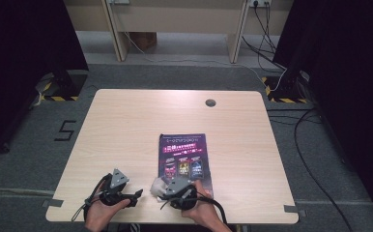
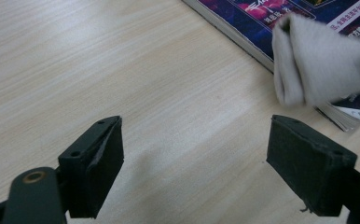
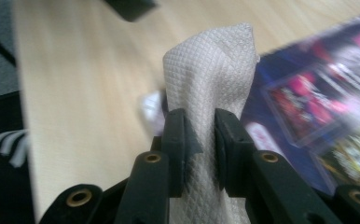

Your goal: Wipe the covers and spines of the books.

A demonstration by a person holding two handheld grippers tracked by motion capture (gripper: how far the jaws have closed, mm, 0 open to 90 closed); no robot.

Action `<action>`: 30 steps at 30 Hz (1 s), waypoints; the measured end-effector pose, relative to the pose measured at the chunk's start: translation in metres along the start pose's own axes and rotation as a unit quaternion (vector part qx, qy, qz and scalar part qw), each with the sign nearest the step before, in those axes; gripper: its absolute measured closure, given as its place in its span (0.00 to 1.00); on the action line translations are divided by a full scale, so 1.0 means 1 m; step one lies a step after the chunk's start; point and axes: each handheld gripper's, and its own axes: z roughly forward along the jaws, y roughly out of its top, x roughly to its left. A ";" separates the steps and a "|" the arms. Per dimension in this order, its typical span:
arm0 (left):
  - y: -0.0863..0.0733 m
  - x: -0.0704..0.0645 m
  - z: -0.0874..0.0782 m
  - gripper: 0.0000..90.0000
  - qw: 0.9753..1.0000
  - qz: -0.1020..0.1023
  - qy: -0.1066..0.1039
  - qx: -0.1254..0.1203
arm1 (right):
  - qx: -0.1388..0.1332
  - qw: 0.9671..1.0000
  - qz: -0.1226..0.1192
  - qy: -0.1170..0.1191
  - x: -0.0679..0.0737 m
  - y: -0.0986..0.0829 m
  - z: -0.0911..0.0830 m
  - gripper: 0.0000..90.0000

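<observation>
The right hand-held gripper (image 3: 199, 144) pinches a folded white cloth (image 3: 211, 79) that could slip, seemingly held at its fold, while the left hand-held gripper (image 2: 194, 163) gapes empty above the table (image 2: 99, 60).

A black numeral "5" (image 1: 65, 130) is marked on the grey floor, at about nine o'clock from the wooden table (image 1: 126, 125). A purple magazine (image 1: 184, 159) lies on the table toward five o'clock; its cover carries lines of print, too small and blurred to read in any view.
</observation>
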 end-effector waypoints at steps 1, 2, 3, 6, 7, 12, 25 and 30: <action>0.000 0.000 0.000 0.20 1.000 0.000 0.000 0.001 | 0.000 1.000 -0.005 0.004 0.003 0.001 0.001 0.84; -0.001 0.000 0.001 0.20 1.000 -0.001 -0.001 0.002 | 0.001 1.000 -0.012 0.005 0.005 0.003 0.001 0.84; -0.001 0.000 0.001 0.20 1.000 -0.003 -0.001 0.001 | 0.003 1.000 -0.014 0.004 0.006 0.004 0.002 0.84; 0.000 0.002 -0.001 0.20 1.000 -0.005 0.008 -0.006 | 0.000 1.000 -0.016 0.006 0.007 0.003 0.002 0.84; 0.000 0.002 -0.001 0.20 1.000 -0.009 0.009 -0.008 | 0.001 1.000 -0.015 0.008 0.007 0.003 0.002 0.84; 0.000 0.006 -0.003 0.20 1.000 -0.015 0.016 -0.012 | 0.000 1.000 -0.008 0.014 0.000 0.003 0.002 0.84; -0.001 0.014 -0.005 0.19 0.998 -0.044 0.032 -0.024 | -0.001 1.000 -0.014 0.018 0.007 0.013 0.011 0.84; -0.001 0.012 -0.004 0.19 0.999 -0.041 0.029 -0.022 | -0.004 1.000 -0.010 0.027 0.005 0.012 0.011 0.84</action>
